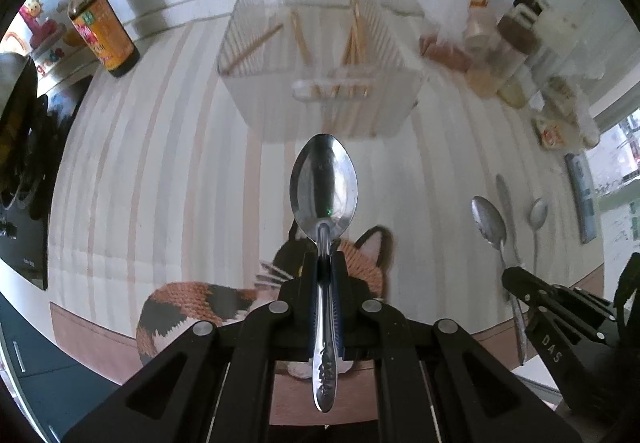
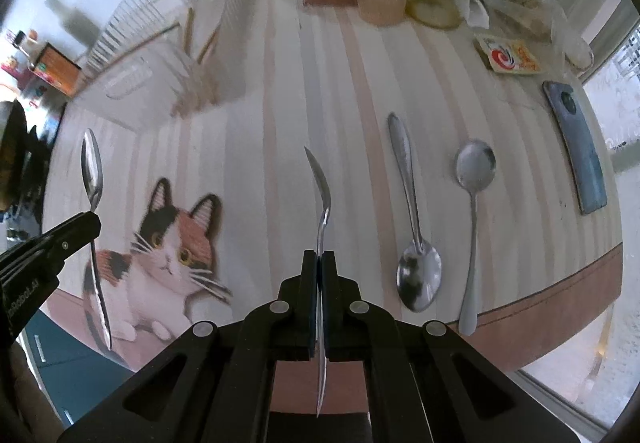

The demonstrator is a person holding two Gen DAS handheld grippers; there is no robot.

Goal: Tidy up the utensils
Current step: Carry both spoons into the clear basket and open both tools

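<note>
Left gripper [image 1: 325, 263]: clamped tight on the neck of a steel spoon [image 1: 324, 183], bowl forward and facing the camera, patterned handle trailing back between the arms. Right gripper [image 2: 319, 263]: likewise pinched shut, on a second spoon [image 2: 320, 195] seen edge-on, thin as a blade, bowl tip pointing away. Both spoons clear of the mat, hanging above it rather than resting.

Below and between: a striped placemat [image 2: 280, 123] with a calico cat print [image 2: 172, 243] at the near edge. To the right on the mat, two more spoons lying flat and just beside each other, not touching: one [image 2: 416, 243] with its bowl near and handle far, the other [image 2: 474, 183] reversed, bowl far, handle reaching the near edge. Further right, a phone [image 2: 576, 147] face-down.

At the far side, centre-left: a clear ribbed organizer tray [image 1: 320, 55] with dividers, already holding several wooden chopsticks [image 1: 354, 35] leaning in its compartments. Beyond it, a dark sauce bottle [image 1: 102, 31] to the left, jars and packets [image 1: 516, 31] crowded to the right.

Step in hand, by the look of it: carrying a pair of spoons off the mat toward the tray. Next move: forward and up over the near wall, then down into a free compartment, bowls leading, one gripper at a time to avoid crossing. Worth minding: chopsticks angled across the slots, a slippery neck grip, the edge-on spoon liable to swivel. Two spoons left to fetch afterwards.
</note>
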